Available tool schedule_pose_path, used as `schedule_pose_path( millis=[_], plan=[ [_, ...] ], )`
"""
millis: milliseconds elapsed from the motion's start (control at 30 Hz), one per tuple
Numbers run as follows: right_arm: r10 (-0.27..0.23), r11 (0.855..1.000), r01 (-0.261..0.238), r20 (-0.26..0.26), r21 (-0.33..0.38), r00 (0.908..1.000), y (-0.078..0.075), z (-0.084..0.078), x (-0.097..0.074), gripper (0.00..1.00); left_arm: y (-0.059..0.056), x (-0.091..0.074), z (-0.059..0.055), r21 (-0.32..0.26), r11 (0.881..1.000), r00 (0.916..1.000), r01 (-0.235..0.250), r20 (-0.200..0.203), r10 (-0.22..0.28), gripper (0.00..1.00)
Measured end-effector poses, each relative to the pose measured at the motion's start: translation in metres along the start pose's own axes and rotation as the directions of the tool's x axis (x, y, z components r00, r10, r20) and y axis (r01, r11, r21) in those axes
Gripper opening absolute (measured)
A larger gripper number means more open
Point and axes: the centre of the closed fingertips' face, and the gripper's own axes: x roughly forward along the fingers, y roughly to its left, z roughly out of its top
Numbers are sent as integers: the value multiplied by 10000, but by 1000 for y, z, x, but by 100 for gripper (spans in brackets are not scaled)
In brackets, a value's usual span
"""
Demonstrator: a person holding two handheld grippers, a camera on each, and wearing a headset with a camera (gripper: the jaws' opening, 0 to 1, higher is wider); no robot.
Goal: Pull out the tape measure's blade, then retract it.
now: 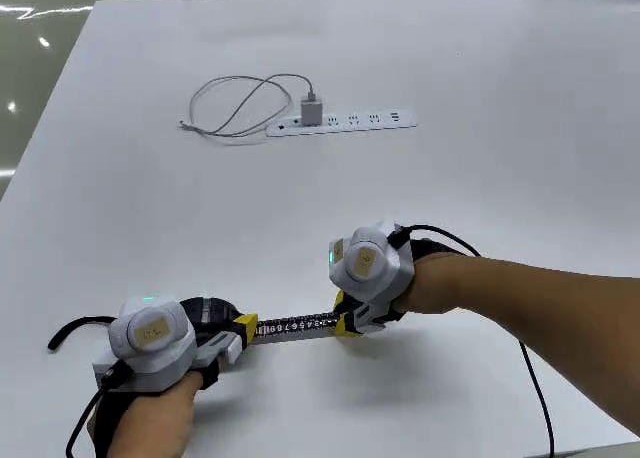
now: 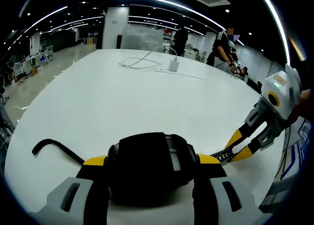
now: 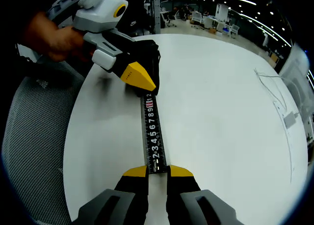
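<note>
A black tape measure case (image 2: 147, 166) sits clamped between the yellow-tipped fingers of my left gripper (image 1: 238, 330) near the table's front edge; the case (image 1: 208, 313) also shows in the head view. Its dark numbered blade (image 3: 153, 136) runs out about a dozen centimetres along the table to my right gripper (image 3: 157, 172), which is shut on the blade's end. The blade (image 1: 295, 326) spans the gap between both grippers, and the right gripper (image 1: 345, 323) holds its right end. In the left gripper view the right gripper (image 2: 240, 145) pinches the blade's tip (image 2: 222, 156).
A white power strip (image 1: 345, 122) with a plugged charger (image 1: 312, 109) and looped grey cable (image 1: 235, 103) lies far back on the white table (image 1: 480, 178). A black strap (image 2: 54, 147) trails left of the case. A mesh chair (image 3: 34, 146) stands off the table's edge.
</note>
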Motion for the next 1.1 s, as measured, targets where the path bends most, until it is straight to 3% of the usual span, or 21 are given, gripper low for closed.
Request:
schedule_pose_path(
  millis=[233,333,1100],
  plan=[
    [89,9999,-89,2,-90,10000,0,2,1,9,0,0,0,-4,10000,10000,-35,1,35,65],
    [118,9997,-117,-24,220,9999,0,4,2,9,0,0,0,-16,10000,10000,-49,-16,49,66],
    [-9,10000,9,83,-43,10000,1,16,9,9,-1,0,-1,-47,10000,10000,-21,-67,21,66]
  ],
)
